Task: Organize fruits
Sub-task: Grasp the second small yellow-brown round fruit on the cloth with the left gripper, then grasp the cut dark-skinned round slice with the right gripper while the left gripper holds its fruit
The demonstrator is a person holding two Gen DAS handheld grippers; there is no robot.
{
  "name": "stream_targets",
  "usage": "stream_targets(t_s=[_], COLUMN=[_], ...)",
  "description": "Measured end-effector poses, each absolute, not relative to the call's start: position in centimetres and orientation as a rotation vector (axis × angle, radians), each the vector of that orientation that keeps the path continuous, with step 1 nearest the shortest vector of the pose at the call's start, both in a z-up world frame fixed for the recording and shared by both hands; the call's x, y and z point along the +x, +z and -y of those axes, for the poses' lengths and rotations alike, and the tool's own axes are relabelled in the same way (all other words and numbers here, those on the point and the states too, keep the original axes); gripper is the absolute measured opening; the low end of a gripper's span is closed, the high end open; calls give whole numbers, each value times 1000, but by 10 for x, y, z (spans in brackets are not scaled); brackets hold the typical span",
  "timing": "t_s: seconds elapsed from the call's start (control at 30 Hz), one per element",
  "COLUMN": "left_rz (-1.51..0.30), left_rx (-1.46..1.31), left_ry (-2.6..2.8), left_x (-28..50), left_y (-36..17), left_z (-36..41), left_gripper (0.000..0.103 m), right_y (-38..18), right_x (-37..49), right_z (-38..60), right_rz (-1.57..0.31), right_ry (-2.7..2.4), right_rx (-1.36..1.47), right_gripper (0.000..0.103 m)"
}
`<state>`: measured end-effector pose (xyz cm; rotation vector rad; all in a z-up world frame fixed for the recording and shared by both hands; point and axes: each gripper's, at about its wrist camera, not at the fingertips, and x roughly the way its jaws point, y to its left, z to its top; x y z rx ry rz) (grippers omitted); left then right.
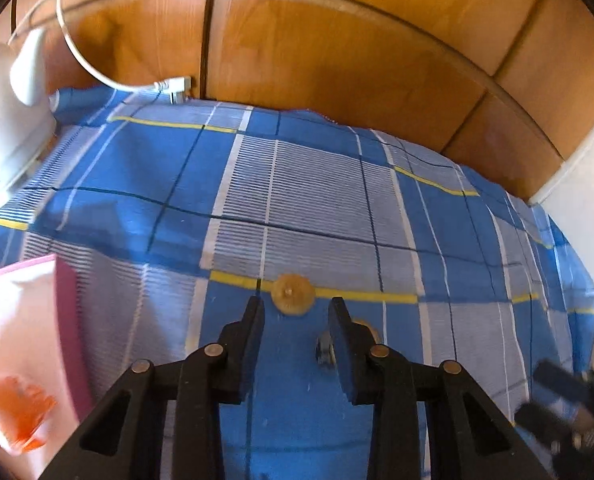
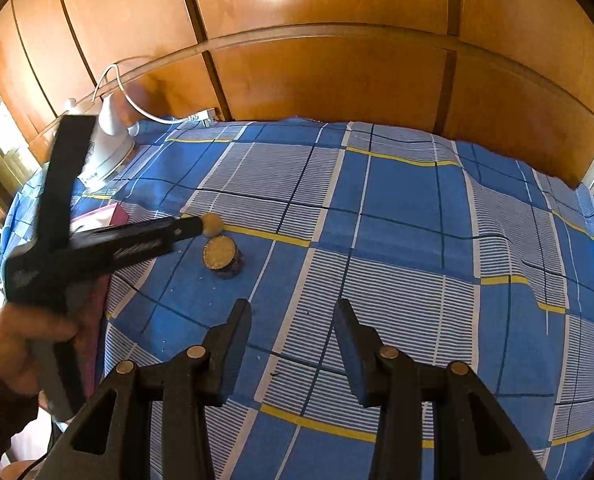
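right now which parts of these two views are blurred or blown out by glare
Left wrist view: the pink box and the orange things in it are smeared by motion blur, the iron is overexposed, and the checked cloth is mildly soft. Right wrist view: a bright glare patch sits on the wooden cabinet, and the left gripper is blurred; fisheye bends the cabinet lines in both.

Surface: worktop [image 2: 397, 208] under a blue, white and yellow checked cloth [image 1: 317, 184] | far left corner: white iron [image 1: 5, 132] with its cord [image 1: 85, 60] | left edge: pink basket [image 1: 67, 320] | left-centre: pale round fruit piece [image 1: 293, 294]; dark-sided round piece [image 2: 221, 257] just beside it
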<state>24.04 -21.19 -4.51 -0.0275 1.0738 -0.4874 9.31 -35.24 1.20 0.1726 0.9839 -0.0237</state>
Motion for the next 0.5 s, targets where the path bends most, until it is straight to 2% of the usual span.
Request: stream_targets(t_s=[0.13, 0.2, 0.5], left_rz=[-1089, -1104, -1025], left_rx=[-34, -36, 18], left_ry=[-475, -479, -477], left_x=[256, 259, 228], left_y=[-62, -70, -54], left_z=[219, 220, 204], left_gripper=[32, 27, 26], right_y=[10, 10, 8], right_x=[94, 94, 94], right_z=[351, 350, 355], right_rz=[-991, -990, -995], right_ry=[-17, -14, -30], right_rx=[173, 172, 175], right_gripper=[43, 43, 43])
